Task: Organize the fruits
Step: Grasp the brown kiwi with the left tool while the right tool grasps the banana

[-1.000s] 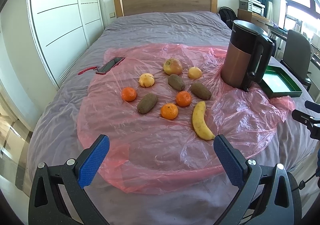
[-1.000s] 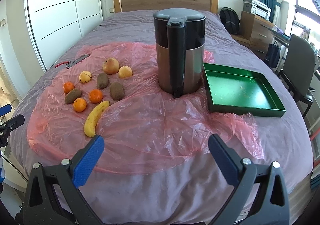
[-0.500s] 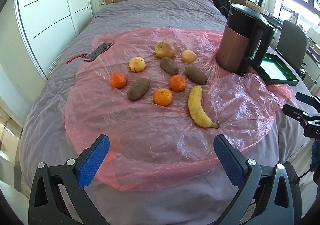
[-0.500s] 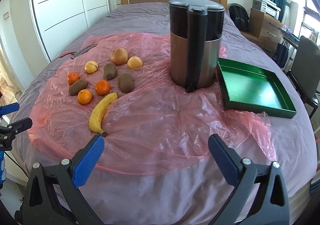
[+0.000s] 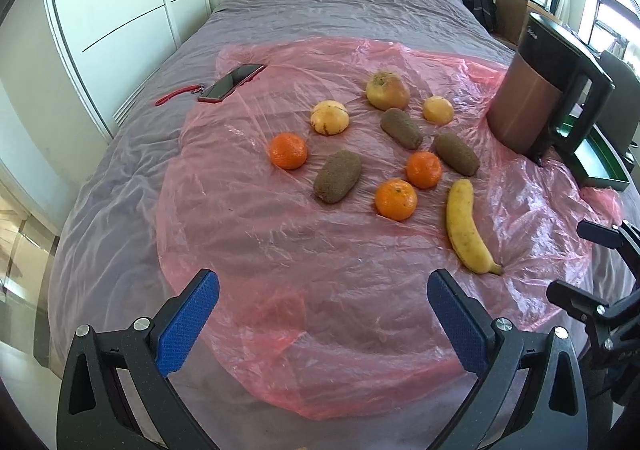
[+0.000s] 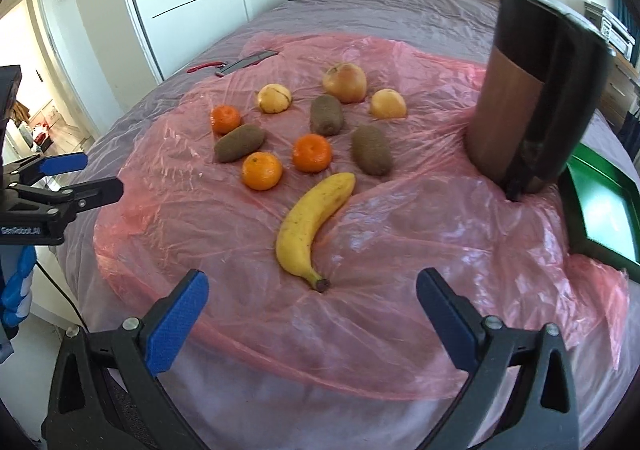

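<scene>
hovering over the near edge of the pink plastic sheet (image 6: 400,250), the right gripper (image 6: 312,310) and left gripper (image 5: 323,306) both gape wide, holding nothing. just past the right one lies the banana (image 6: 314,224), then oranges (image 6: 262,171), kiwis (image 6: 371,149) and yellow fruit (image 6: 345,82). farther right stand the kettle (image 6: 532,98) and green tray (image 6: 602,214).
</scene>
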{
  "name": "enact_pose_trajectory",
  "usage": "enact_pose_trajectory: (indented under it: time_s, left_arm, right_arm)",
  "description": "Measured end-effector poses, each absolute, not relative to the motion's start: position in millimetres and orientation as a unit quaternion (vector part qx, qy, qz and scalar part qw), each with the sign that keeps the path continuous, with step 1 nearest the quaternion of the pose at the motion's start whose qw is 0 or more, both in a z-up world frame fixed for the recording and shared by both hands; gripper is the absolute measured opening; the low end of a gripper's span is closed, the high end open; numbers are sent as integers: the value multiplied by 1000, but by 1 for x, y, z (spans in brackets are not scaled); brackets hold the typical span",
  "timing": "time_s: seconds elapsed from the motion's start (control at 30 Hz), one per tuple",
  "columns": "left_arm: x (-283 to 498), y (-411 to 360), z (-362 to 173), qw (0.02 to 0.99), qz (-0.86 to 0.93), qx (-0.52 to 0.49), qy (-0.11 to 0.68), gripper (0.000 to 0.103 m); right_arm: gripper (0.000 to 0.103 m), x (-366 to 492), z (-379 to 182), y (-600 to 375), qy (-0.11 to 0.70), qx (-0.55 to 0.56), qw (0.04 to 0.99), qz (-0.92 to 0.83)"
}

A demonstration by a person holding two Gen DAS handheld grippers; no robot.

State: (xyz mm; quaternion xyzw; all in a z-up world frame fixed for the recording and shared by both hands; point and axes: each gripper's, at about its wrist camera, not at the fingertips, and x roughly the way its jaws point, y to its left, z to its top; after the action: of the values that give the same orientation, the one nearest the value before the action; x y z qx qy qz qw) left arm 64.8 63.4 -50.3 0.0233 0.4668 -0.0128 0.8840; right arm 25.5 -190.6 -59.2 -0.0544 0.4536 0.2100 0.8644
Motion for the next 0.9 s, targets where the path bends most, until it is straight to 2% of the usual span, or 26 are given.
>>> enact_pose_trajectory:
  time_s: [0.27, 0.37, 0.43, 0.57, 0.63, 0.73, 0.9]
  left_arm:
    - [117, 76, -74, 874, -24, 41, 483, 101]
    - [138, 75, -84, 868, -44, 47, 493, 91]
    - [151, 71, -94, 861, -60, 54, 501, 79]
    - [174, 63, -110, 851, -86, 69, 514, 66]
    - [184, 58, -116, 846, -99, 77, 518, 58]
    - [196, 54, -125, 840, -111, 91, 524, 53]
    - [212, 50, -137, 826, -129, 107, 538, 45]
  right_arm:
    - [103, 61, -79, -162, 466, -8, 850, 245]
    - [103, 77, -91, -157, 480, 9, 841, 249]
    - [102, 87, -100, -155, 493, 20, 834, 245]
    - [84, 102, -113, -160, 512, 44, 825, 237]
    - [65, 109, -121, -162, 523, 55, 817, 236]
    - [50, 116, -130, -162, 538, 66, 807, 235]
    - [42, 125, -140, -160, 560, 68, 795, 223]
